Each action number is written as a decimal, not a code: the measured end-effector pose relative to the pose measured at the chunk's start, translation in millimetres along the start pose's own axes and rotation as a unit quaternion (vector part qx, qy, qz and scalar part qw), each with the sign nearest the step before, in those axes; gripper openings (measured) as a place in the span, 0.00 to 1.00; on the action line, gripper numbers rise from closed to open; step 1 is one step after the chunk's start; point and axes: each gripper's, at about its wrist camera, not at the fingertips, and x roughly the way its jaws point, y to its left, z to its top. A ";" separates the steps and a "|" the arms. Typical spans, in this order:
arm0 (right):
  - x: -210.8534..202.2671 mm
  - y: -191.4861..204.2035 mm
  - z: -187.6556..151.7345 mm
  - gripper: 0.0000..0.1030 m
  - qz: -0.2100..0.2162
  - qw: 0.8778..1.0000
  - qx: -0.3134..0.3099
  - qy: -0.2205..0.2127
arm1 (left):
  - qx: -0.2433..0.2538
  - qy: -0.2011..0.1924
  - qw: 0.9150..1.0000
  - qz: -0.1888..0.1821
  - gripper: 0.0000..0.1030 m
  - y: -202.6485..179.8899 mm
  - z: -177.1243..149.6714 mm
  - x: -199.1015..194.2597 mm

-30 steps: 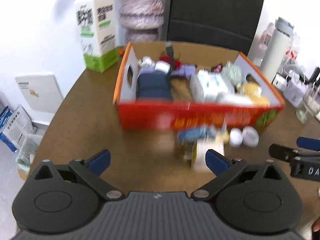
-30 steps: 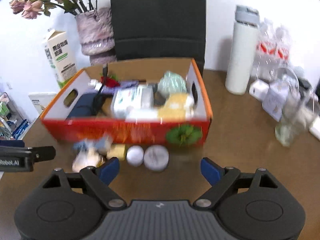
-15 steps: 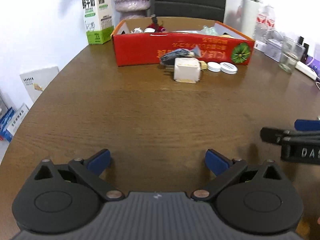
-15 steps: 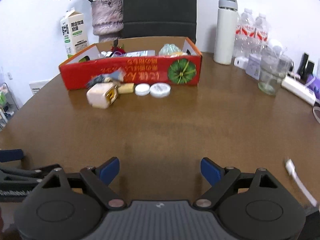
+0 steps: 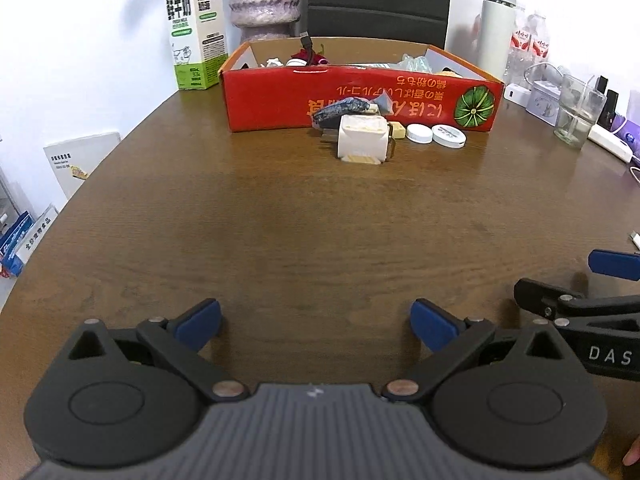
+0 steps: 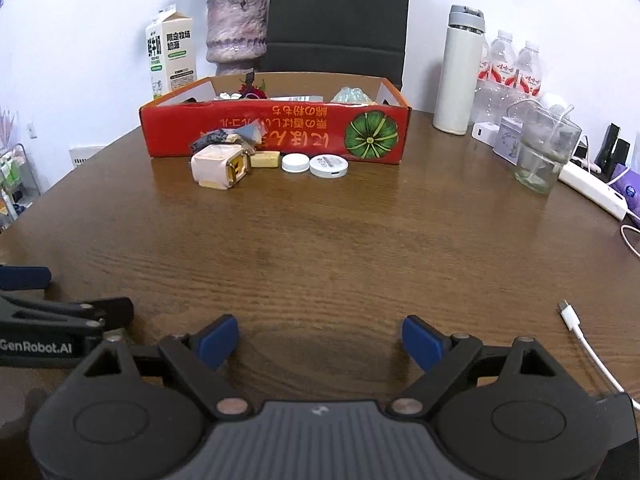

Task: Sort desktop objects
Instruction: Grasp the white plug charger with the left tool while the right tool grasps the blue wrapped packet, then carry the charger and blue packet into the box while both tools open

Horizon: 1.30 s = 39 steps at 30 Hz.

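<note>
- Our left tool [image 5: 316,322] and right tool [image 6: 320,338] are both spread wide with nothing between the pads, low over the bare near desk [image 6: 320,248].
- Far across it, the red box [image 6: 276,132] holds jumbled items we cannot make out.
- Against its front: white charger [image 6: 218,170] on its side, prongs facing left, and two round lids [image 6: 296,163].

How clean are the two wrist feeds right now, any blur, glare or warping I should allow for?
Left wrist view: sharp, no motion blur; fisheye bends the table edge and darkens the corners; the wall is blown out white. Right wrist view: also sharp; soft sheen on the wood by the glass; the gripper casts a faint shadow beneath itself; the red box lettering reads crisply.
</note>
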 end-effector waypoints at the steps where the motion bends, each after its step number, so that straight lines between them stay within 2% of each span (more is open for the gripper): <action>1: 0.5 -0.4 2.7 0.85 0.001 1.000 0.001 -0.005 | -0.002 -0.004 1.000 -0.012 1.00 1.8 5.6 2.3; 3: 2.5 -3.2 10.1 0.85 0.006 1.000 0.006 -0.019 | -0.008 -0.024 0.999 -0.030 1.00 4.3 16.4 5.2; 5: 7.3 -5.4 20.6 0.85 0.005 0.999 0.013 -0.036 | 0.006 -0.054 0.998 -0.032 0.99 1.5 32.7 9.7; 7: 15.6 -8.6 34.5 0.82 0.001 0.999 0.017 -0.045 | 0.025 -0.069 0.997 -0.035 0.94 -3.4 52.2 18.2; 10: 27.6 -15.2 58.2 0.78 0.000 0.998 0.024 -0.062 | 0.044 -0.072 0.995 -0.060 0.86 -9.1 78.5 37.6; 16: 46.7 -26.3 95.9 0.76 0.025 0.995 0.057 -0.080 | 0.015 -0.058 0.992 -0.107 0.84 -6.4 104.5 83.7; 17: 48.2 -25.8 99.0 0.76 0.029 0.994 0.060 -0.082 | 0.012 -0.058 0.992 -0.110 0.80 -6.5 105.5 88.2; 19: 52.3 -25.2 105.4 0.76 0.043 0.993 0.066 -0.086 | 0.013 -0.058 0.993 -0.100 0.65 -7.4 105.6 93.4; 22: 60.9 -21.0 111.8 0.68 0.065 0.992 0.074 -0.079 | 0.015 -0.055 0.993 -0.102 0.64 1.0 101.2 85.8; 26: 74.8 -6.3 117.6 0.67 0.095 0.991 0.070 -0.062 | 0.005 -0.056 0.993 -0.103 0.64 20.1 73.0 58.9; 31: 107.8 24.5 125.9 0.67 0.151 0.986 0.069 -0.029 | -0.001 -0.073 0.995 -0.068 0.64 33.9 46.5 27.8; 32: 114.0 31.8 126.2 0.66 0.150 0.986 0.067 -0.023 | 0.001 -0.076 0.995 -0.063 0.56 36.3 43.4 22.9; 33: 119.3 39.8 126.3 0.64 0.151 0.986 0.060 -0.021 | 0.004 -0.075 0.995 -0.062 0.49 37.8 41.3 18.9; 35: 129.6 54.9 126.1 0.51 0.147 0.988 0.036 -0.010 | 0.010 -0.077 0.996 -0.040 0.48 40.2 36.0 13.8; 36: 134.5 60.6 125.6 0.36 0.140 0.990 0.026 0.000 | 0.010 -0.079 0.996 -0.038 0.48 41.6 34.0 11.9; 38: 134.6 65.3 121.6 0.28 0.123 0.992 0.018 -0.003 | 0.007 -0.081 0.996 -0.042 0.48 43.8 31.6 9.3; 39: 132.4 63.7 119.8 0.21 0.125 0.992 0.021 -0.003 | 0.007 -0.082 0.996 -0.042 0.48 44.0 31.4 8.7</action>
